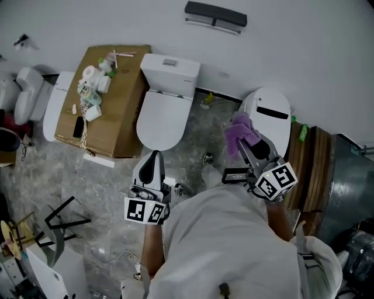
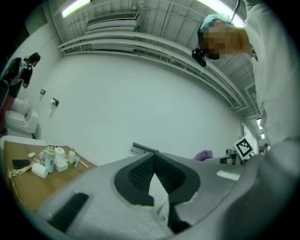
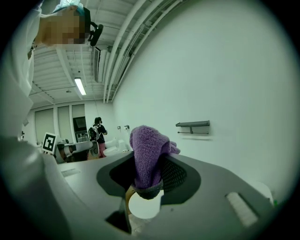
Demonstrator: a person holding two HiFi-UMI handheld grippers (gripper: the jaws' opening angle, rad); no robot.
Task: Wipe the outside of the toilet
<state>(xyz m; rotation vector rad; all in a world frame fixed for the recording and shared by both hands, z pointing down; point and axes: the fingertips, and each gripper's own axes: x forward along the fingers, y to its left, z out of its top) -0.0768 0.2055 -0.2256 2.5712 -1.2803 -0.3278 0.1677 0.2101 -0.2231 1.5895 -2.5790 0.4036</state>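
A white wall (image 1: 117,23) runs along the far edge of the grey marbled floor (image 1: 87,181). A dark rail (image 1: 215,16) is fixed to this wall, high up.

A big cardboard box (image 1: 120,117) stands on the floor against the wall. Just beside its right edge stands the toilet (image 1: 163,117), white, lid down, with its tank against the wall. A second toilet (image 1: 55,102) stands at the box's left edge. Right of the main toilet, apart from it, is a rounded white fixture (image 1: 266,111) with a dark slot; what it is cannot be told.

The person in a white garment (image 1: 234,245) stands on the floor in front of the toilet.

The left gripper (image 1: 153,156) is held in front of the toilet's front edge and points toward it. Its jaws are closed tip to tip with nothing between them, and its own view shows only the wall beyond them.

The right gripper (image 1: 245,143) is raised between the toilet and the white fixture. Its jaws are clamped on a purple cloth (image 1: 241,129), which bunches up above the tips and touches no part of the toilet.

On the box top, near its far left corner, lie a paper roll (image 1: 88,73) and small bottles, with a flat black item (image 1: 78,126) toward its near left corner.
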